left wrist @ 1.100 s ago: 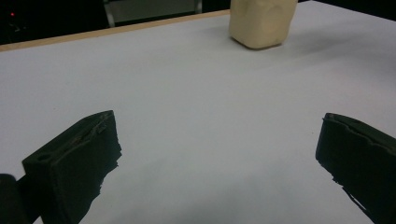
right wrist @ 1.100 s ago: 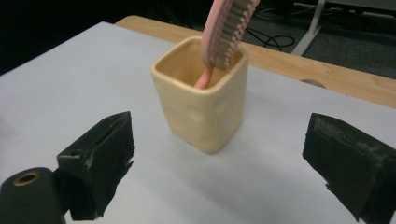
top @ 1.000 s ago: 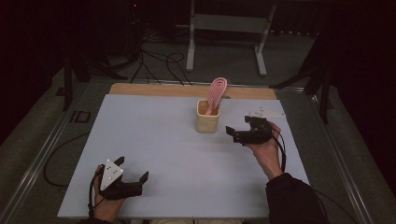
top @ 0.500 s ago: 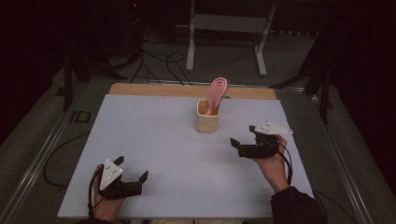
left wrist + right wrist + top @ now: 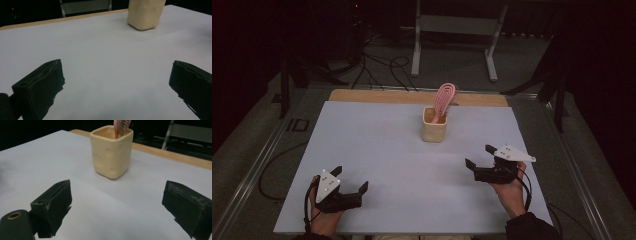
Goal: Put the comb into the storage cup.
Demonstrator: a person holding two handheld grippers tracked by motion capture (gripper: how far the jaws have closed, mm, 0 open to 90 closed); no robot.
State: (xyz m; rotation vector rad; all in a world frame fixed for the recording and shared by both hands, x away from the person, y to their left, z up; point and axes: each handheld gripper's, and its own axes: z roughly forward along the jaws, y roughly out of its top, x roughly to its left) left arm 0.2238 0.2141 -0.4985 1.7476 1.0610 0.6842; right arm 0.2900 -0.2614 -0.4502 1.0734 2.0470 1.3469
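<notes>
A cream square cup (image 5: 434, 129) stands upright on the white table top (image 5: 377, 150), toward the back middle. A pink slotted utensil (image 5: 443, 99) stands in it, leaning right, head up. My right gripper (image 5: 480, 156) rests open at the front right, well short of the cup, which sits ahead between its jaws (image 5: 111, 151); the pink utensil (image 5: 121, 126) pokes from the cup's mouth. My left gripper (image 5: 350, 179) lies open at the front left with nothing between its jaws. The cup (image 5: 145, 13) is far off at the upper right in the left gripper view.
A wooden strip (image 5: 377, 95) runs along the table's back edge. Behind the table are a metal stand (image 5: 455, 30) and cables (image 5: 382, 65) on the dark floor. A metal rail (image 5: 257, 165) runs along the left side.
My right gripper has drawn back from beside the cup toward the front right of the table. The left gripper has stayed put.
</notes>
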